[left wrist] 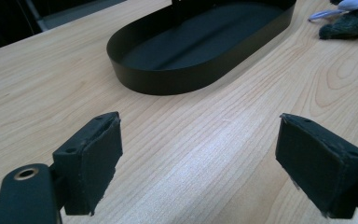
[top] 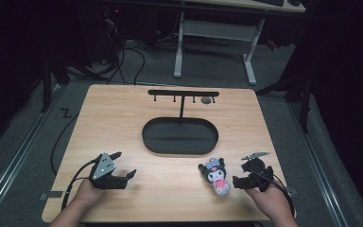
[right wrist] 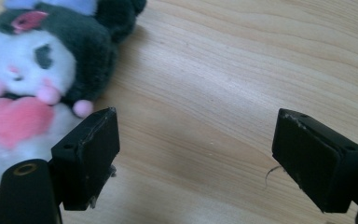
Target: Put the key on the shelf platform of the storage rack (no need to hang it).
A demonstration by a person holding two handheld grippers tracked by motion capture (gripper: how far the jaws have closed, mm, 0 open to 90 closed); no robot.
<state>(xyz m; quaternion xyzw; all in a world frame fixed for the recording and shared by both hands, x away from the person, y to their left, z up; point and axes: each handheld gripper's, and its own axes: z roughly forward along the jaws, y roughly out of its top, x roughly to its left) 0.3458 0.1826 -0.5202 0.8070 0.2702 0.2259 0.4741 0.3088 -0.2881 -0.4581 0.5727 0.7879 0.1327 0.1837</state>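
Plush toy [right wrist: 32, 79]: just left of my right gripper [right wrist: 196, 154], untouched.
Jaws: both grippers released, empty.
Risk: closing now pinches air.

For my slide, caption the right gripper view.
Open right gripper over the wooden table, plush toy beside it.

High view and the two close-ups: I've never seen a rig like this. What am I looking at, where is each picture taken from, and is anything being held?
A person sits at a wooden table with a hand-held two-jaw gripper in each hand. The high view looks down from above: left gripper, right gripper. The close-ups come from cameras riding on each gripper, looking along its black jaws. On the table stand a black oval tray with a hook rack behind it, and a plush toy lies beside the right gripper. Both grippers are open and hold nothing.
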